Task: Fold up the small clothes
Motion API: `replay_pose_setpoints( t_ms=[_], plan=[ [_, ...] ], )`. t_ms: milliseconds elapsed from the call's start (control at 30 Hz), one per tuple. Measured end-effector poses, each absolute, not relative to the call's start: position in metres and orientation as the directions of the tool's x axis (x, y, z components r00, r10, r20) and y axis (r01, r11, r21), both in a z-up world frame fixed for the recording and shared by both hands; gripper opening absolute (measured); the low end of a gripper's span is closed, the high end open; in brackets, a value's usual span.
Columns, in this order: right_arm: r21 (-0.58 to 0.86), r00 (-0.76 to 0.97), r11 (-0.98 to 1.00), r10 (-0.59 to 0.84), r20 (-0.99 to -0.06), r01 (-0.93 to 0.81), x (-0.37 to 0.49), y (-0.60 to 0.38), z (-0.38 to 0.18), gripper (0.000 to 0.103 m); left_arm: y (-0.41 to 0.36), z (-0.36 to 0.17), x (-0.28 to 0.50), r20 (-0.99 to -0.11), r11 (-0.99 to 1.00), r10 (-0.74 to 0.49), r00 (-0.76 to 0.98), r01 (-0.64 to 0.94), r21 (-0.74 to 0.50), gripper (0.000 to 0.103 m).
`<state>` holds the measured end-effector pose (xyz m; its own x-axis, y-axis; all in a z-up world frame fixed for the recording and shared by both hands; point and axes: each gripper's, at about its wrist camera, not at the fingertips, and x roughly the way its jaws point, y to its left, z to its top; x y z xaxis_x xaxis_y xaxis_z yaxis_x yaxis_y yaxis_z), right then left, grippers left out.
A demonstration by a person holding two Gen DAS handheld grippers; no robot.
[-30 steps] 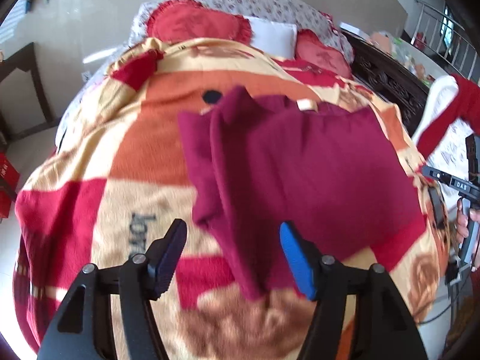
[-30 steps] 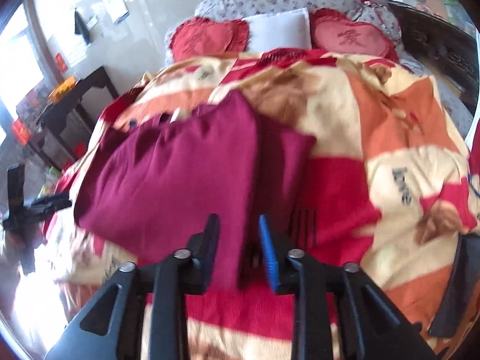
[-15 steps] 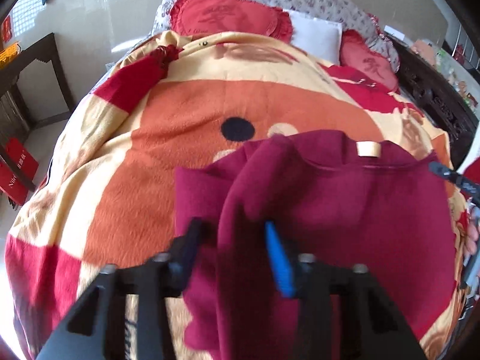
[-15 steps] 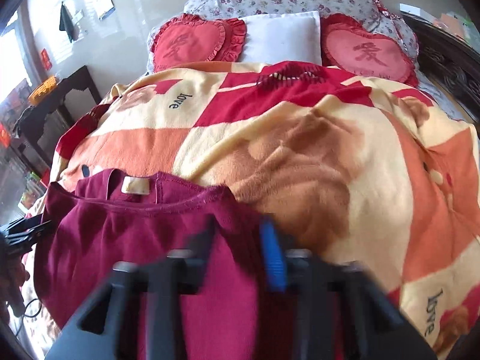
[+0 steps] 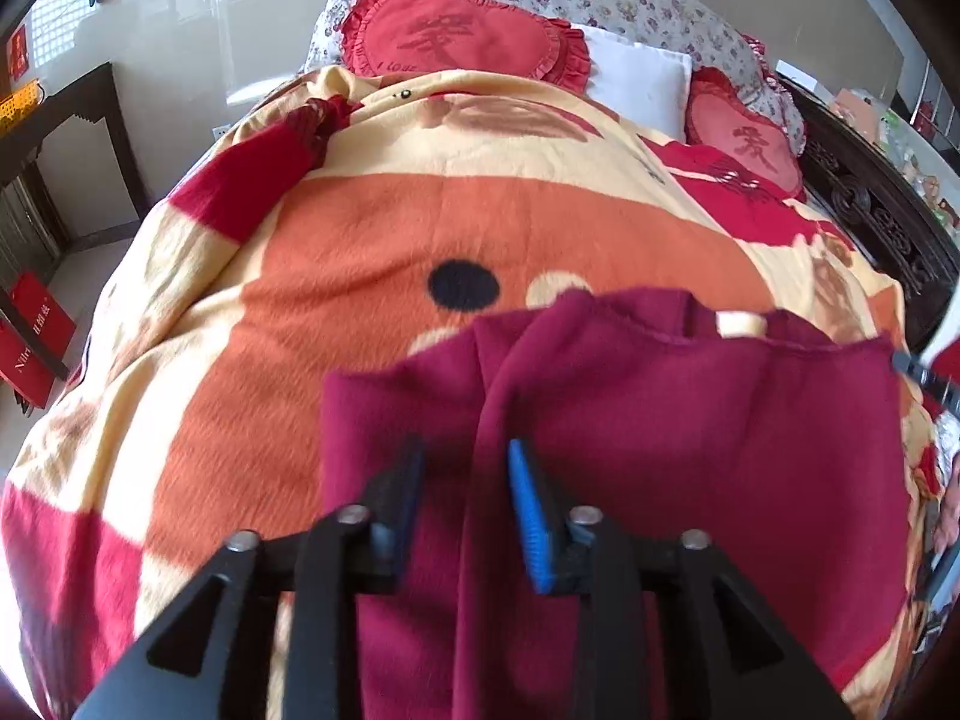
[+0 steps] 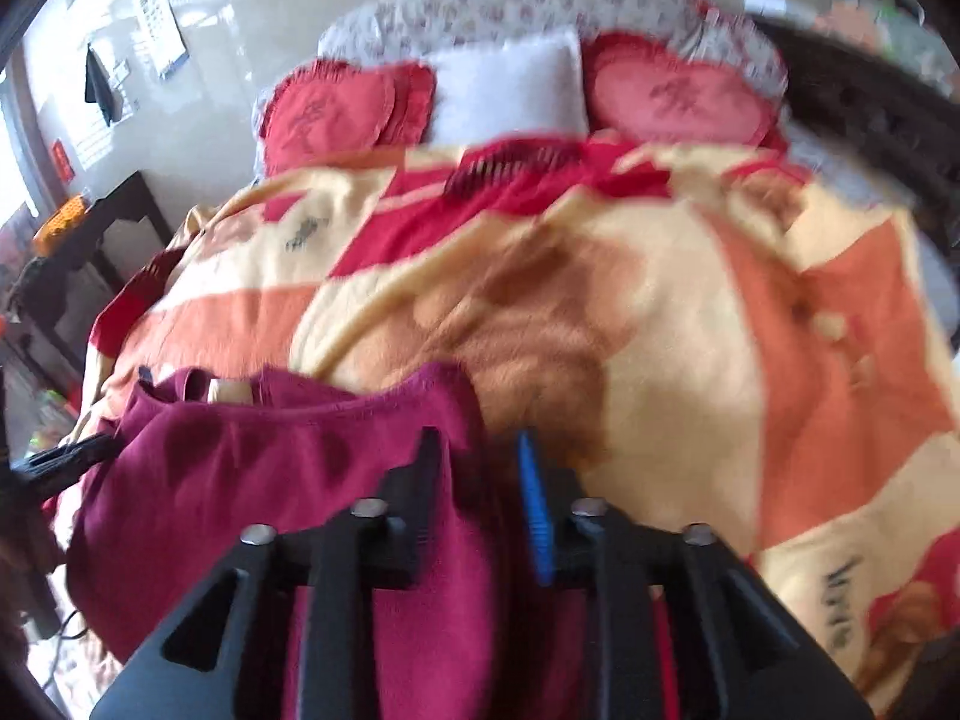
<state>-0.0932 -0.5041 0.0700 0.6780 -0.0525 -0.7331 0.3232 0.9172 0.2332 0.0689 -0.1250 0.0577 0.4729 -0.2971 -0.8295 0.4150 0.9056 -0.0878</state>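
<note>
A maroon shirt (image 5: 690,432) lies on the patterned blanket (image 5: 372,240) of a bed, its collar with a cream tag (image 5: 741,324) pointing toward the pillows. My left gripper (image 5: 465,468) has its jaws closed on a fold of the shirt's left side. My right gripper (image 6: 477,468) has its jaws closed on the shirt's right side (image 6: 252,480), seen blurred. The other gripper's tip shows at each view's edge.
Two red heart cushions (image 5: 456,30) and a white pillow (image 5: 636,72) lie at the head of the bed. A dark carved bed frame (image 5: 882,222) runs along the right. A dark side table (image 5: 54,120) stands on the left.
Both grippers have moved forward and down over the shirt. The left gripper went from wide open to closed on the fabric. The shirt's far edge now lies lower in view.
</note>
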Motion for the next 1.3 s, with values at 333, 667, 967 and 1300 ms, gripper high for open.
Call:
replay_pose_setpoints(
  t_ms=[333, 667, 967, 1300],
  plan=[
    [0.375, 0.705, 0.926, 0.291, -0.646, -0.039, -0.056, -0.391, 0.108, 0.010, -0.052, 0.062, -0.006, -0.825, 0.882, -0.375, 0.423, 0.437, -0.177, 0.057],
    [0.296, 0.539, 0.942, 0.333, -0.774, -0.156, 0.049, -0.273, 0.042, 0.010, -0.042, 0.035, -0.037, -0.824, 0.793, -0.485, 0.293, 0.545, -0.272, 0.056],
    [0.350, 0.551, 0.925, 0.371, -0.747, -0.149, 0.017, -0.286, 0.061, 0.011, -0.048, 0.031, -0.037, -0.809, 0.745, -0.536, 0.241, 0.586, -0.319, 0.028],
    [0.362, 0.556, 0.914, 0.400, -0.729, -0.183, 0.016, -0.276, 0.081, 0.011, -0.012, 0.029, -0.043, -0.792, 0.772, -0.560, 0.243, 0.501, -0.392, 0.009]
  ],
)
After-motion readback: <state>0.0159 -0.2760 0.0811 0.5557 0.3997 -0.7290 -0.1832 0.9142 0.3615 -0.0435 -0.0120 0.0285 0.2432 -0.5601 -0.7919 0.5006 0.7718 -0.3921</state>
